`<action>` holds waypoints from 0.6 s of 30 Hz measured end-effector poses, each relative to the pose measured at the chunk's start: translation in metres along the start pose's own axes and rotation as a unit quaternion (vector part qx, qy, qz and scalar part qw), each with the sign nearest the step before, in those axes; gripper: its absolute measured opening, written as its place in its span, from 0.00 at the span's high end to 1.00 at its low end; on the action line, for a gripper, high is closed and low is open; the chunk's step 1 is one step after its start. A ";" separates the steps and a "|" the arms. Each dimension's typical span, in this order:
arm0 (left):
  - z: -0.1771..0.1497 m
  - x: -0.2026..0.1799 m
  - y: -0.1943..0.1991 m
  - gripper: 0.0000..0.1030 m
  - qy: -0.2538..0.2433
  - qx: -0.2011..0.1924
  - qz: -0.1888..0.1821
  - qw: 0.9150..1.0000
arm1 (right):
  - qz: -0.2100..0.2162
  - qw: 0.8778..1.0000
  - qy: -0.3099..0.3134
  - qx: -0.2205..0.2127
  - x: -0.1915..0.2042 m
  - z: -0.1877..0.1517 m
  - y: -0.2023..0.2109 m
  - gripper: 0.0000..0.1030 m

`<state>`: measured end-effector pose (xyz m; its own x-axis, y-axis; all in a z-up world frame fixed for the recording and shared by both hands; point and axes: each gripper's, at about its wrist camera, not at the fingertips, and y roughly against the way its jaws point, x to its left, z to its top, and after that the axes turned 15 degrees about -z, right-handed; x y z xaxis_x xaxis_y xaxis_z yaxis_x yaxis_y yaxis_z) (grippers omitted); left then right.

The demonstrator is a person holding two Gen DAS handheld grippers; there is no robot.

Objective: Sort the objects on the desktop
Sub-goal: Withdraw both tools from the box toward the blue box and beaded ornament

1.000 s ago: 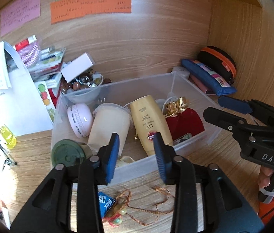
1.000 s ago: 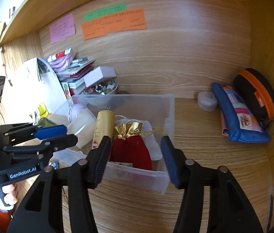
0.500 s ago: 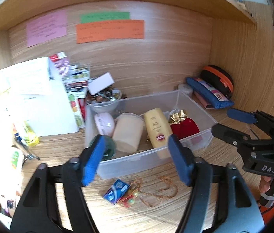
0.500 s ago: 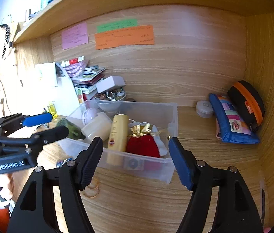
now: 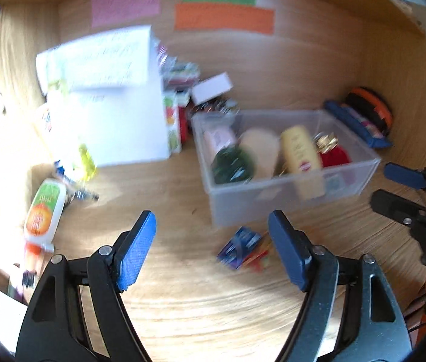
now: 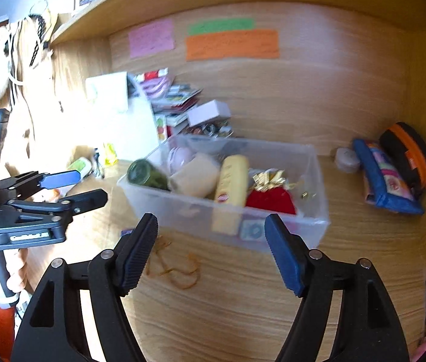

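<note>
1. Hovering before the clear plastic bin [image 6: 318, 181] on the wooden desk [image 6: 243, 301]: left gripper [image 5: 213, 250], jaws parted, nothing between; right gripper [image 6: 210, 250], jaws opening, nothing between.
2. Bin contents: yellow tube [image 6: 232, 187], cream jar [image 6: 195, 175], dark green jar [image 6: 146, 175], red pouch with gold tie [image 6: 270, 196].
3. Loose stock: blue packet [image 5: 240, 246] just in front of the bin; gold cord [image 6: 176, 268] beside it; orange-labelled white bottle [image 5: 44, 211] well left.
4. Handling advice: likely next pick is the blue packet; lower the left gripper squarely, straddle its short sides, avoid snagging the cord.
5. Writing: coloured wall notes [image 6: 231, 45] and product labels blurred, unreadable.
</note>
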<state>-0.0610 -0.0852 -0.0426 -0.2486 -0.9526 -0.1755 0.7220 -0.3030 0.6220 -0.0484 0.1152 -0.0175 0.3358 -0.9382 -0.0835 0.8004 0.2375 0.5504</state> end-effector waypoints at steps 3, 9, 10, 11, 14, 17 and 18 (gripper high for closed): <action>-0.012 0.018 -0.005 0.26 0.026 0.015 0.004 1.000 | 0.012 1.000 0.018 0.017 0.016 -0.007 -0.008 0.32; -0.031 0.040 -0.005 0.26 0.051 0.029 0.007 0.998 | 0.045 0.996 0.063 0.048 0.057 -0.017 -0.028 0.32; -0.033 0.042 -0.004 0.26 0.050 0.030 0.007 0.998 | 0.054 0.995 0.067 0.053 0.063 -0.018 -0.031 0.32; -0.035 0.043 -0.003 0.26 0.050 0.030 0.006 0.998 | 0.058 0.994 0.071 0.058 0.067 -0.020 -0.035 0.32; -0.039 0.047 -0.002 0.26 0.052 0.036 -0.006 0.998 | 0.068 0.991 0.088 0.073 0.082 -0.023 -0.047 0.32; -0.040 0.045 0.000 0.26 0.044 0.035 -0.021 0.998 | 0.073 0.987 0.108 0.093 0.096 -0.026 -0.060 0.32; -0.039 0.044 0.000 0.26 0.040 0.035 -0.024 0.998 | 0.072 0.986 0.112 0.097 0.098 -0.026 -0.063 0.33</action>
<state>-0.0465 -0.1279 -0.0801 -0.2275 -0.9370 -0.2652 0.6634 -0.3485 0.6622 -0.0532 0.0147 -0.0821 0.5583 -0.8135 -0.1627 0.6338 0.2917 0.7164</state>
